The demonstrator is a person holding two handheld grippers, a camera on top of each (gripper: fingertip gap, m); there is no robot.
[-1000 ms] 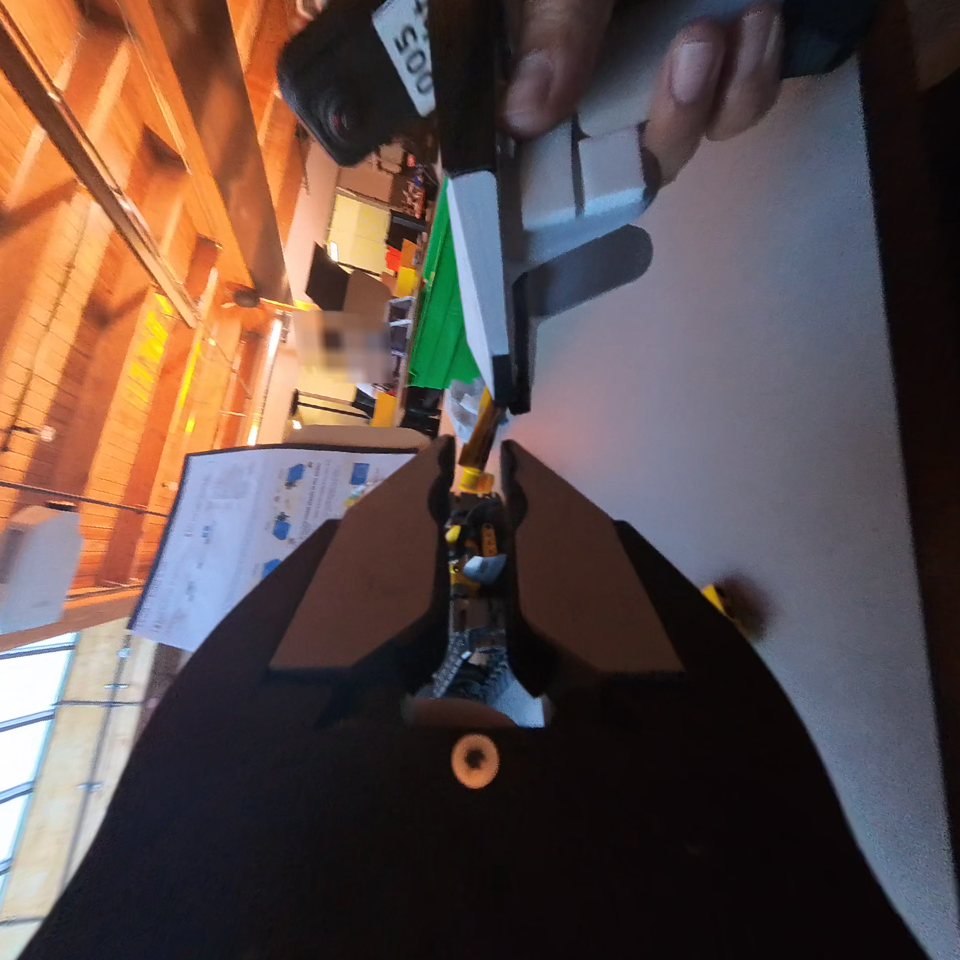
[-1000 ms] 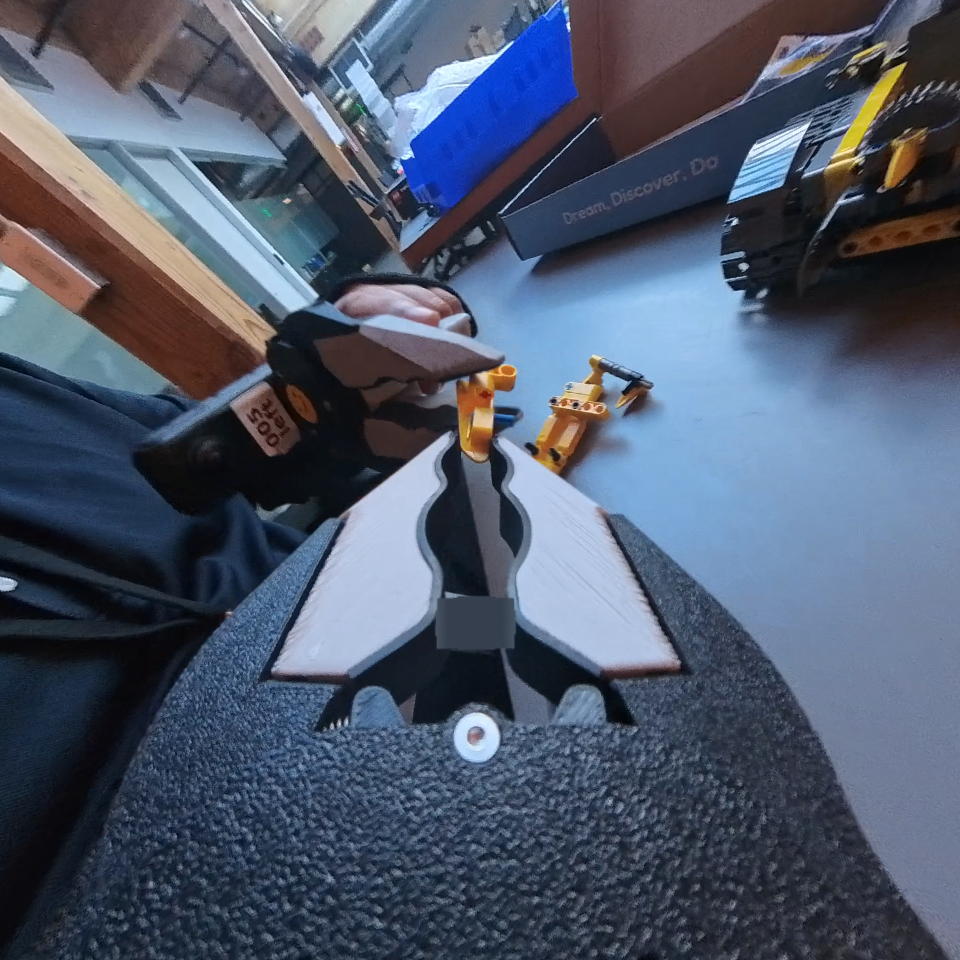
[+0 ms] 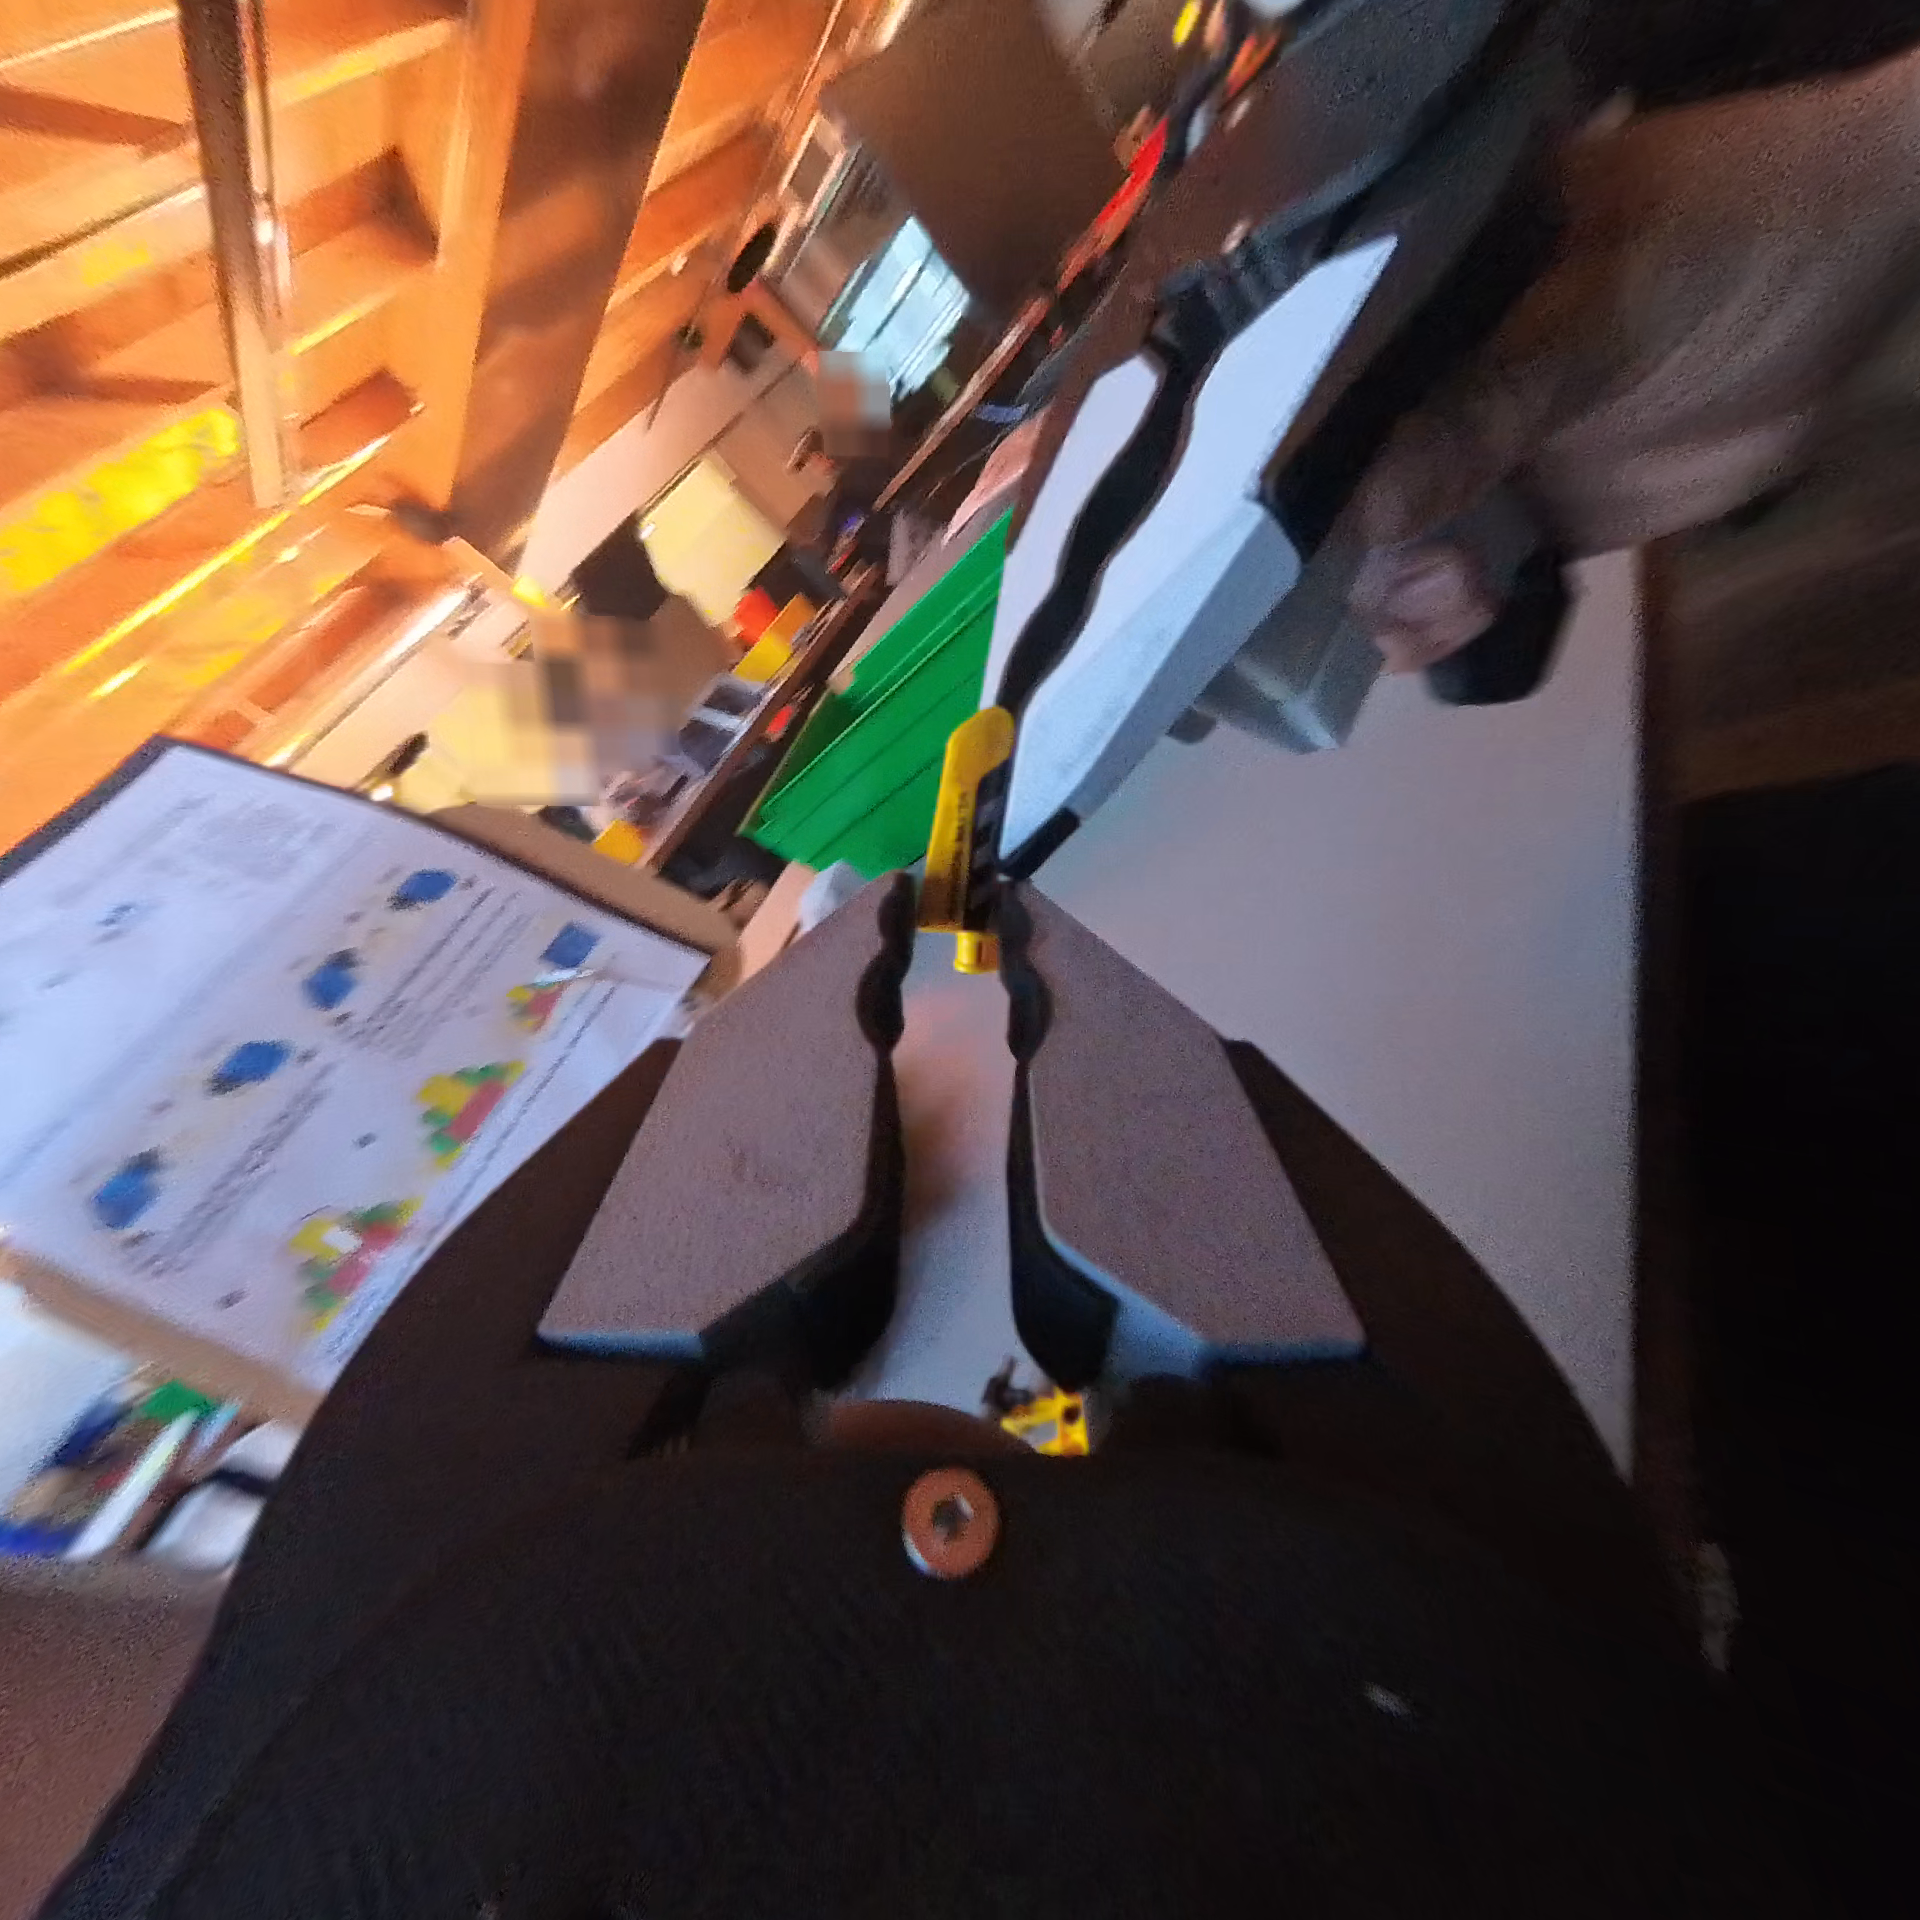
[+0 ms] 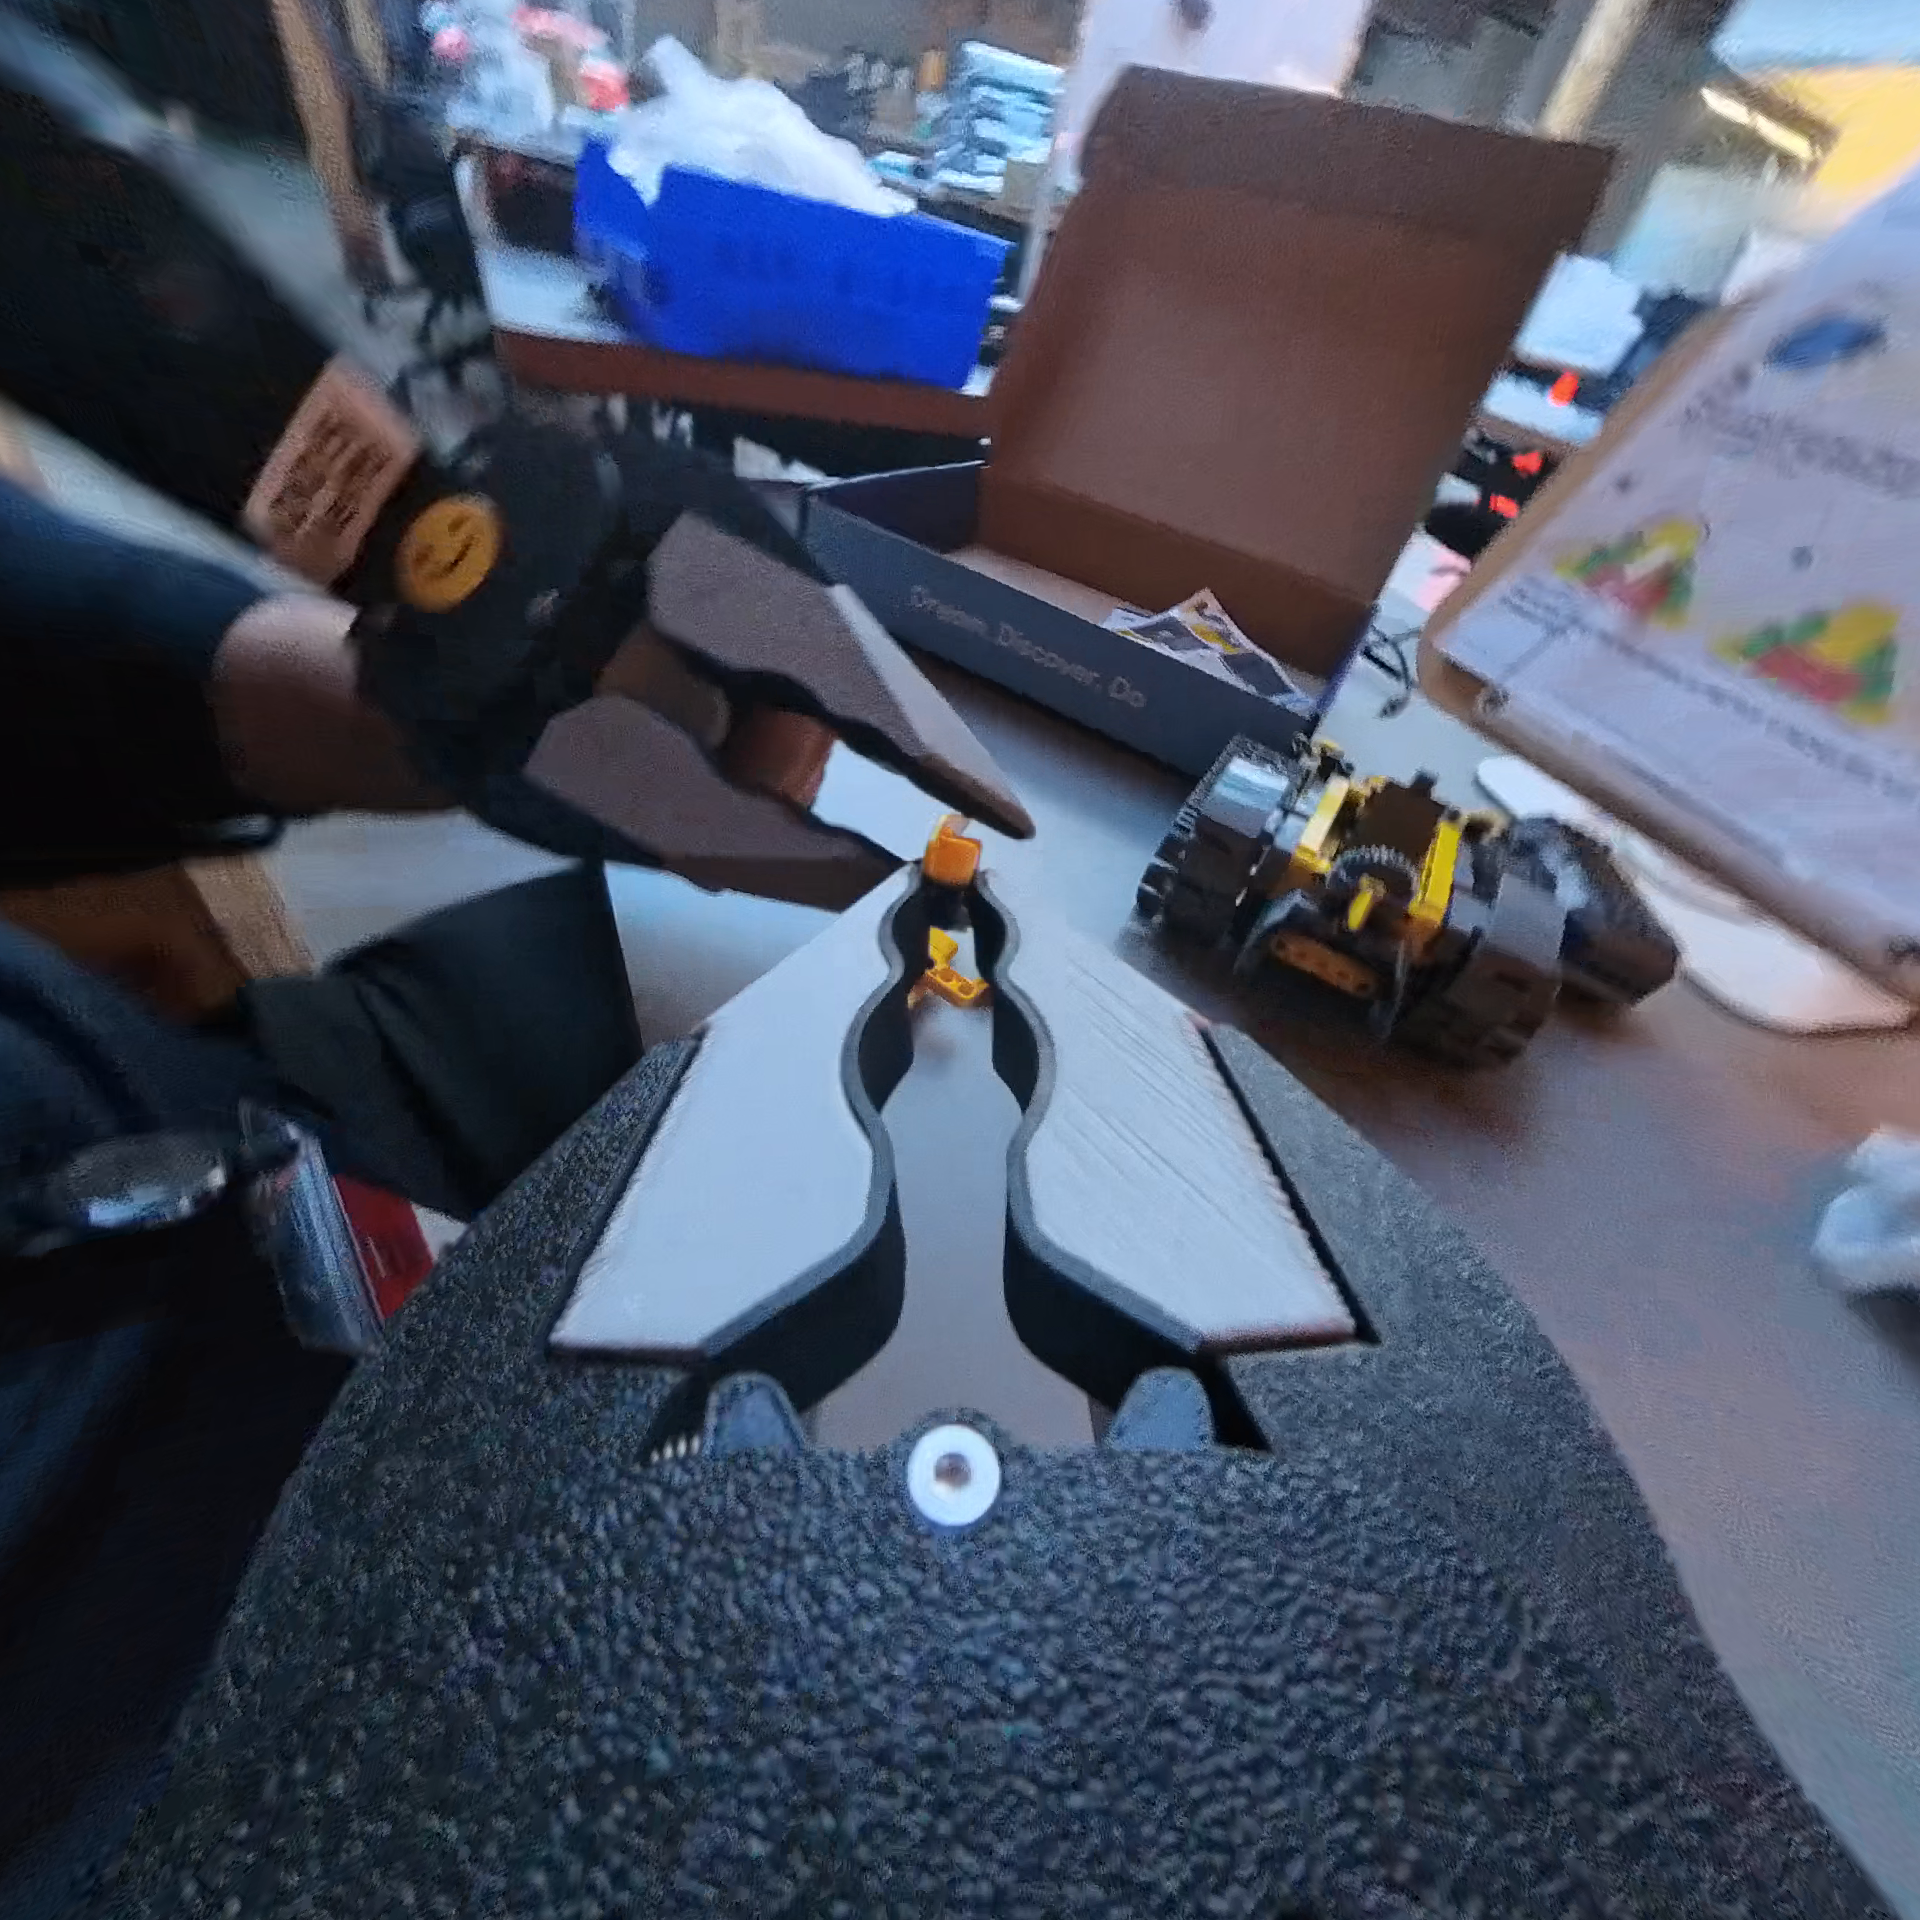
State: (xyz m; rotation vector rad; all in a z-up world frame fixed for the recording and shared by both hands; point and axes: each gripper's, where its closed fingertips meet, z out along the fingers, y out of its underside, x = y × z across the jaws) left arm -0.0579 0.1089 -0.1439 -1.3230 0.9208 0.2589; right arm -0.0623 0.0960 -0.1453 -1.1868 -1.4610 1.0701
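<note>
Left gripper (image 3: 951, 914): fingers drawn narrow, tips pinched on the lower end of a yellow toy-brick beam (image 3: 966, 821); body tilted, held above the table.
Right gripper (image 4: 951, 883): fingers likewise narrow, tips closed about the same piece, which shows orange-yellow at its tips in its own view (image 4: 951, 857); the two grippers meet tip to tip (seen from the left wrist, its pale fingers (image 3: 1132, 623) come down from the upper right).
Yellow beam: lifted clear of the table (image 4: 1558, 1195), held between both grippers at once.
Loose yellow piece (image 4: 948, 977): lying on the table, seen through the gap of the right gripper's fingers.
Toy vehicle (image 4: 1382, 914): black and yellow, tracked, standing on the table to the right of the grippers, well apart from them.
Open cardboard box (image 4: 1195, 499): toward the table's far edge, lid upright.
Instruction sheet (image 4: 1704, 582): propped near the right edge, printed with coloured brick figures.
Blue bin (image 4: 779, 270): behind, off the table.
Person's hand (image 3: 1621, 343): gripping the right gripper's handle.
</note>
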